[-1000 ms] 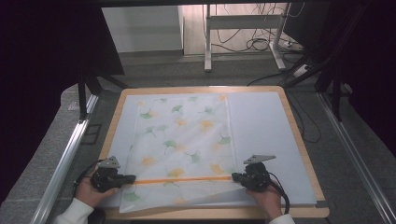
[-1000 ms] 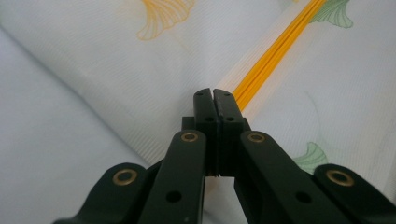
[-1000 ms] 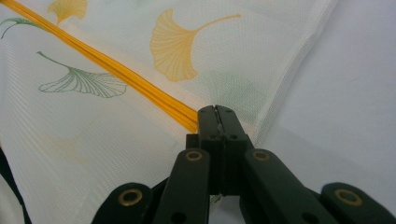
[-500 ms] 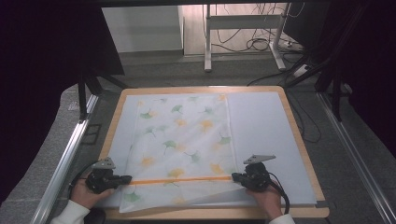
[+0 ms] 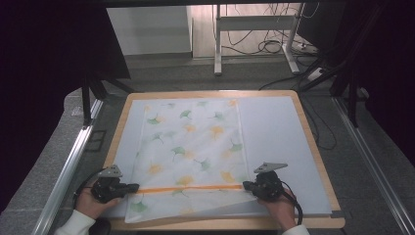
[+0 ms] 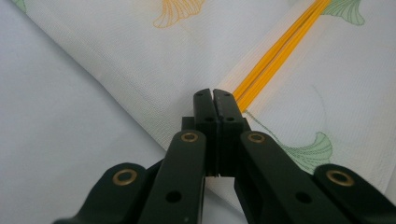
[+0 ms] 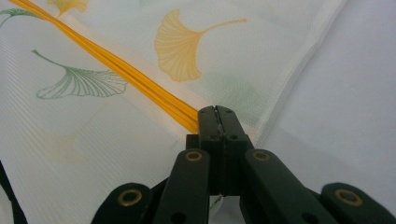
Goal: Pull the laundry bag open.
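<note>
A thin white cloth (image 5: 191, 142) printed with green and yellow ginkgo leaves lies flat on the pale mat (image 5: 274, 137) of a wooden-edged table (image 5: 215, 93). An orange stripe (image 5: 188, 188) crosses the cloth near its front. My left gripper (image 5: 133, 186) is shut on the cloth's left edge at the stripe's end, and my right gripper (image 5: 246, 185) is shut on the right edge at the other end. In the left gripper view the jaws (image 6: 214, 93) meet on the cloth (image 6: 140, 56) beside the stripe (image 6: 280, 60). In the right gripper view the gripper (image 7: 216, 111) pinches the cloth (image 7: 116, 154) where the stripe (image 7: 116, 70) ends.
Bare mat lies to the right of the cloth (image 5: 284, 161). Metal rails run along the table's left (image 5: 68, 171) and right (image 5: 372, 166). Behind the table stand a white frame (image 5: 254, 34) and loose floor cables (image 5: 274, 46). Dark curtains hang at both sides.
</note>
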Motion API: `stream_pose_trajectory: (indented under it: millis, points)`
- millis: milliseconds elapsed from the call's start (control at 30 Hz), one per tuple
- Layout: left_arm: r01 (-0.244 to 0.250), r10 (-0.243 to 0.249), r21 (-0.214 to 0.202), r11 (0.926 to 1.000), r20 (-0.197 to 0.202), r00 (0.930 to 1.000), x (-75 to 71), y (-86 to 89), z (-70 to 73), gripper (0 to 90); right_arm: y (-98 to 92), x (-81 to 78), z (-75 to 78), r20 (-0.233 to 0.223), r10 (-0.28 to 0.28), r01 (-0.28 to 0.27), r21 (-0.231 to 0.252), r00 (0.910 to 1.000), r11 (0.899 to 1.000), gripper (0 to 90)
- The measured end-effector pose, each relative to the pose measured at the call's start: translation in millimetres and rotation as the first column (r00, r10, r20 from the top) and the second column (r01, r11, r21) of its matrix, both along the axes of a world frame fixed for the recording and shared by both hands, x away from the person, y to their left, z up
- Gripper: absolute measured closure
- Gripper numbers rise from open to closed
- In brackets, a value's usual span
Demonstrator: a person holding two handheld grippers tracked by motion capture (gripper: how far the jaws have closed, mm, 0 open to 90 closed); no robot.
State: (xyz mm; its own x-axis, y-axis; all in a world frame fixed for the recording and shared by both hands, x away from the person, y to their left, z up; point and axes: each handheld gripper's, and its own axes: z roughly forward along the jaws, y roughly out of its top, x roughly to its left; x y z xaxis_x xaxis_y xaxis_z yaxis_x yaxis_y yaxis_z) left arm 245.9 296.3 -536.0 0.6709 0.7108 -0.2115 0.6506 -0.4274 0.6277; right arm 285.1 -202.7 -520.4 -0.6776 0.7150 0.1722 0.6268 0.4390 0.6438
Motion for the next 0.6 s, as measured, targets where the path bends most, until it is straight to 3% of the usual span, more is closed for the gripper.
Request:
stream_pose_trajectory:
  millis: [233, 367, 433, 600]
  points:
    - [-0.004, 0.005, -0.018, 0.9998, 0.037, 0.9993, -1.9, -0.6, 2.9, 87.7, -4.9, -2.8, 10.0, 0.047, 0.012, -0.014, 0.047, 0.9988, 0.999, 89.5]
    - [-0.027, 0.032, -0.053, 0.9982, 0.096, 0.9948, -2.7, -0.3, 10.2, 71.5, -12.8, -4.0, 15.3, 0.089, 0.001, -0.008, 0.079, 0.996, 0.997, 88.4]
    - [-0.053, 0.06, -0.065, 0.9965, 0.119, 0.9911, -1.4, -1.7, 14.2, 58.9, -17.8, -3.1, 16.9, 0.101, -0.019, 0.01, 0.09, 0.9947, 0.996, 74.9]
    - [-0.076, 0.085, -0.06, 0.9953, 0.15, 0.985, 6.3, -10.4, 18.8, 42.3, -32.5, 1.9, 18.5, 0.114, -0.066, 0.053, 0.11, 0.9912, 0.992, 64.4]
